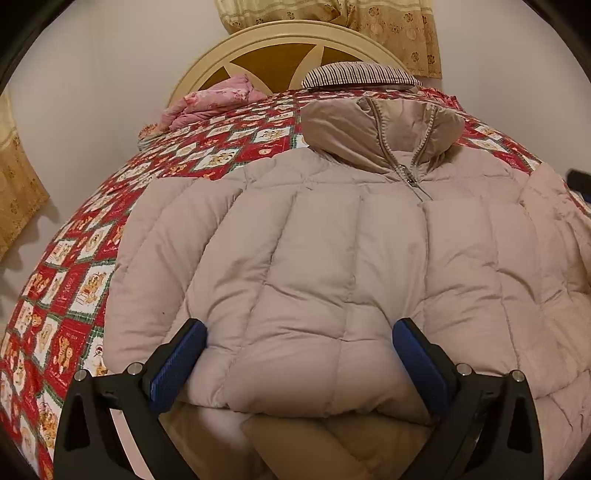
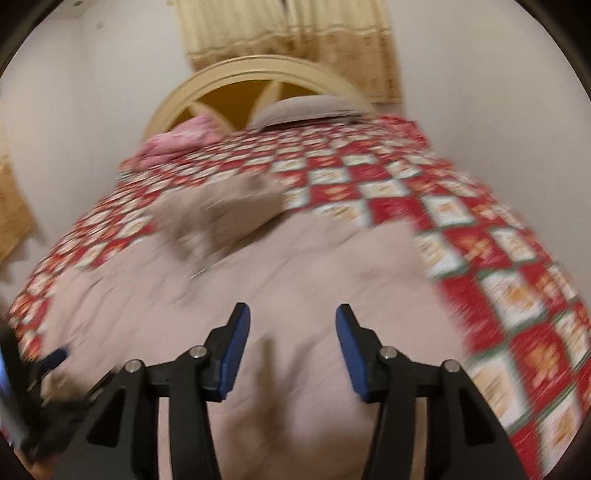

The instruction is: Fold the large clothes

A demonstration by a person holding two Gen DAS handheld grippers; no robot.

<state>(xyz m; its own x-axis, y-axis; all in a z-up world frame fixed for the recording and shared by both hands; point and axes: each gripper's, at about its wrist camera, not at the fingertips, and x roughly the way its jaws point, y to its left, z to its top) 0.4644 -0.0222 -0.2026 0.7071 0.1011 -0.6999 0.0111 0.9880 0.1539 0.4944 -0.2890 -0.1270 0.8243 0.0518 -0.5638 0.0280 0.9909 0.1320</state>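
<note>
Left wrist view has the left gripper wide open, straddling the jacket hem mid-frame on the bed, right gripper half open, empty, so puffy fabric could slip out mid-fold.

A bedroom in a home. A bed fills both views, spread with a red-and-white patchwork quilt and backed by a cream, arched headboard with darker inset panels, standing against a plain pale wall. At the head lie a striped pillow and bundled pink floral bedding. Patterned golden curtains hang behind the headboard; a similar curtain, probably at a second window, hangs at the left edge.
</note>
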